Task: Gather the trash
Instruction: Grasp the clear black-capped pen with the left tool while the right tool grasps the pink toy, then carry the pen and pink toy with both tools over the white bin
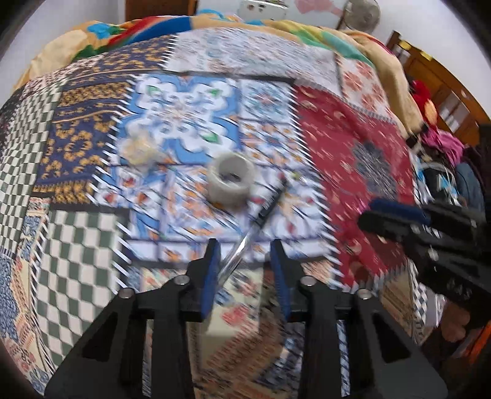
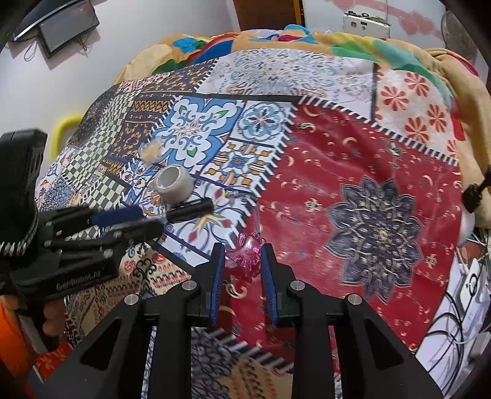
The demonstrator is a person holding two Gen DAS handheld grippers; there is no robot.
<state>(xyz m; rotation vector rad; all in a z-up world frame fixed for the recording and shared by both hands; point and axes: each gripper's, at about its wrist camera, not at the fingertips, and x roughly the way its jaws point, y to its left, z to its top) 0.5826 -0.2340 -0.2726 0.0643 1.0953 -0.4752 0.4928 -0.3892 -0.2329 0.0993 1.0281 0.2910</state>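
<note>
A patchwork bedspread (image 1: 337, 147) covers the bed. On it lie a grey tape roll (image 1: 230, 181) (image 2: 173, 183), a crumpled clear wrapper (image 1: 138, 147) (image 2: 151, 151), and a black-capped pen (image 1: 264, 214) (image 2: 190, 210). My left gripper (image 1: 245, 248) is open, its fingers either side of the pen's clear end; it also shows in the right wrist view (image 2: 135, 221). My right gripper (image 2: 242, 254) is open around a crumpled pink plastic wrapper (image 2: 247, 253); it also shows in the left wrist view (image 1: 399, 214).
A bunched colourful blanket (image 2: 276, 43) lies at the far end of the bed. A wooden headboard (image 1: 435, 83) and clothes are at the right. Cables and white items (image 2: 469, 276) sit off the bed's right edge. A monitor (image 2: 61, 27) hangs on the wall.
</note>
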